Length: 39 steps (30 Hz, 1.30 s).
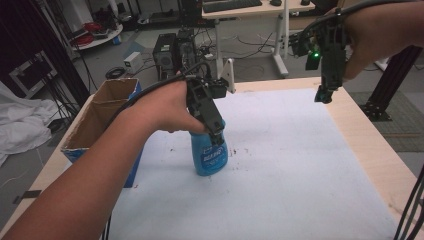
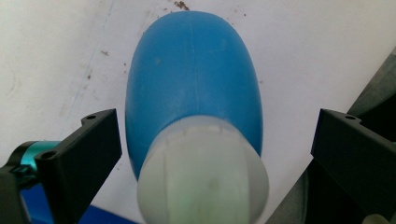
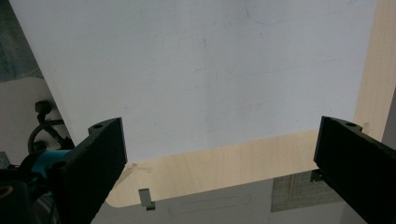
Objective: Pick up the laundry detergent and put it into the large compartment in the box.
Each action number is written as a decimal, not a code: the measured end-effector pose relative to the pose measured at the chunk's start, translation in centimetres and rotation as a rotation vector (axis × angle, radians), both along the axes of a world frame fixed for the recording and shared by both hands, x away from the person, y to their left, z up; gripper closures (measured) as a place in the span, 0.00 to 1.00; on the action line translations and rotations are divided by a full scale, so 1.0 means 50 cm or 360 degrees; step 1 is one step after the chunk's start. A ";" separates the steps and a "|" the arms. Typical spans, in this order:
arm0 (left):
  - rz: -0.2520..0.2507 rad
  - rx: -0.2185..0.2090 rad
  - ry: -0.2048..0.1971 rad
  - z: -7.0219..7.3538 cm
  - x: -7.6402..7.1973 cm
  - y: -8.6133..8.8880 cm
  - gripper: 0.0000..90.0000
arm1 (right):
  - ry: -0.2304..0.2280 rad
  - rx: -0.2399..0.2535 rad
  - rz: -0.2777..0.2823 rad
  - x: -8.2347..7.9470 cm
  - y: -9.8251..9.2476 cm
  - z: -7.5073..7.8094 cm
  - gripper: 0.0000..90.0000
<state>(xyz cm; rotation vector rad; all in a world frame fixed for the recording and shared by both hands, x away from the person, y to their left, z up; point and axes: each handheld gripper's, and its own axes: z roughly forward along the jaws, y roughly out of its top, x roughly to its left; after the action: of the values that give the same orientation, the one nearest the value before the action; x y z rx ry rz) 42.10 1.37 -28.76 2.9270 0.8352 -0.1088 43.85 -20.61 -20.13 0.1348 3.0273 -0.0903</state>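
Left gripper view puts our left gripper (image 2: 212,154) wide open astride the pale cap (image 2: 203,172) of the blue bottle (image 2: 191,79), jaws clear of both sides. We judge it rigid plastic, smooth and likely slippery, light unless full; the cap or neck is our hold. From the high view, it stands upright on the white mat (image 1: 300,165), box (image 1: 100,117) near. Farther off, our right gripper (image 3: 215,158) hangs wide, empty, with open room

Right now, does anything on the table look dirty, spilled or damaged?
Yes. Small dark specks lie scattered on the white mat beside the upright blue bottle, like crumbs or stains. The bottle itself looks intact, with no liquid spilled around it.
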 end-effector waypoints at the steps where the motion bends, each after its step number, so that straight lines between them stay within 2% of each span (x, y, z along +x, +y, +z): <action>1: 0.0000 0.0003 -0.0001 -0.003 0.001 -0.001 0.02 | -0.0003 -0.0001 0.0003 0.001 0.000 0.000 0.02; 10: -0.0012 0.0035 -0.0003 -0.018 0.006 -0.009 0.02 | -0.0002 -0.0004 -0.0001 0.002 0.002 -0.001 0.02; 18: -0.0021 0.0048 -0.0018 -0.020 0.005 -0.013 0.03 | -0.0003 -0.0016 0.0006 0.003 0.003 -0.002 0.02; 20: -0.0027 0.0053 -0.0023 -0.018 0.005 -0.013 0.08 | -0.0003 -0.0017 0.0002 0.002 0.002 -0.002 0.02; 26: -0.0021 0.0068 -0.0050 -0.018 0.004 -0.015 0.10 | -0.0004 -0.0016 -0.0001 0.002 0.005 -0.003 0.02; 30: -0.0022 0.0081 -0.0045 -0.019 0.004 -0.017 0.12 | -0.0005 -0.0021 0.0007 0.001 0.008 -0.004 0.02; 35: -0.0027 0.0098 -0.0055 -0.020 0.004 -0.017 0.21 | -0.0007 -0.0018 0.0011 0.001 0.008 -0.004 0.02; 39: -0.0019 0.0101 -0.0055 -0.022 0.005 -0.017 0.22 | -0.0002 -0.0021 0.0010 0.002 0.007 -0.006 0.02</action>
<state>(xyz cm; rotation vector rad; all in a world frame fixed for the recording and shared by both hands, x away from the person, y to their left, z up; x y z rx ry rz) 42.35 0.53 -29.84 2.9839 0.8309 -0.0332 43.92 -20.24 -20.46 0.1243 3.0251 -0.1099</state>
